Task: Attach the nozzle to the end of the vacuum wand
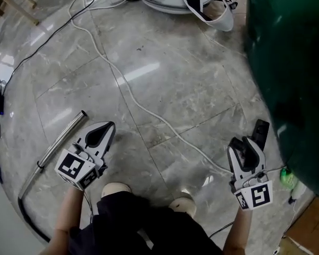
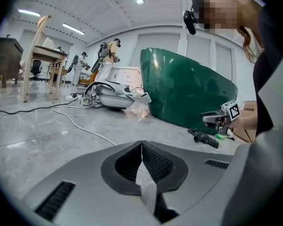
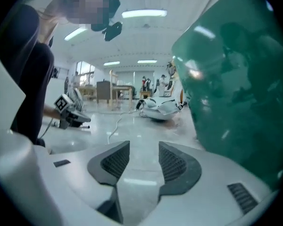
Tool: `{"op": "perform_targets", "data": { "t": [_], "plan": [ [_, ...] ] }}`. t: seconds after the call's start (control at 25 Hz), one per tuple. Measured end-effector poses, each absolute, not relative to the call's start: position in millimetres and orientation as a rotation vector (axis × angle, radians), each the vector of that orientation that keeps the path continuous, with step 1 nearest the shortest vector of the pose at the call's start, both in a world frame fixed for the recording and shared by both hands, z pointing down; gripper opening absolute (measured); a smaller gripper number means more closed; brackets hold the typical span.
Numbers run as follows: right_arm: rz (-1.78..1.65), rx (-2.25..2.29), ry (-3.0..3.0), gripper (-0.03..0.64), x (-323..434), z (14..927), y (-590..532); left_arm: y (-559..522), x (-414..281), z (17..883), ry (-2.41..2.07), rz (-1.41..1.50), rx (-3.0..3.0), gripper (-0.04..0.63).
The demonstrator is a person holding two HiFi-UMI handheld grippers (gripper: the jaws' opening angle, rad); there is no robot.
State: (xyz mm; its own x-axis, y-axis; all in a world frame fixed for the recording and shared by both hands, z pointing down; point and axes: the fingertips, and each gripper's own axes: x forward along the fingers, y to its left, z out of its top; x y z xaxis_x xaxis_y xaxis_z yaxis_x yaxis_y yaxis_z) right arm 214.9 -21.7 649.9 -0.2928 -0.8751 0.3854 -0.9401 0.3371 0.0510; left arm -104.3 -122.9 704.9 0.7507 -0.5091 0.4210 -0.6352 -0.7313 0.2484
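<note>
Here, the black nozzle (image 1: pixel 261 130) lies on the marble floor (image 1: pixel 165 78) just beside the right gripper (image 1: pixel 245 142), whose fingers are spread and empty. The metal vacuum wand (image 1: pixel 61 141) lies well apart, near the left gripper (image 1: pixel 107 128), whose fingers are pressed together. The green tub's (image 1: pixel 292 62) inside is hidden.

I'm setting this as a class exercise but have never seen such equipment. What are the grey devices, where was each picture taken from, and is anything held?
A person holds a hand-held gripper in each hand. One picture looks down from a head camera; the others look along each gripper's jaws. On the stone floor lie a metal wand, a white cable and a black part, likely the nozzle. The left hand-held gripper is shut, the right hand-held gripper open; both hold nothing.
</note>
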Motion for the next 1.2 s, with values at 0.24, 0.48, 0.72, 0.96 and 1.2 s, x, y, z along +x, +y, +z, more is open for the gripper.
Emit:
{"op": "perform_targets", "data": {
  "t": [0.24,0.48,0.72,0.96,1.2],
  "plan": [
    [0.233,1.079,-1.918,0.241,272,708,21,-110,-73,709,-0.760,0.461,2.609,0.009],
    [0.063,0.634,-1.662,0.241,301,760,42,-104,-59,707,-0.716,0.515,2.663,0.009],
    [-0.071,0.574,-1.502,0.240,301,788,46,-102,-76,707,-0.766,0.511,2.629,0.009],
    [-0.115,0.622,-1.416,0.239,306,805,43,-97,-77,708,-0.760,0.499,2.624,0.009],
    [-0.092,0.640,-1.406,0.204,315,812,38,-98,-69,705,-0.736,0.485,2.645,0.009]
  ]
}}
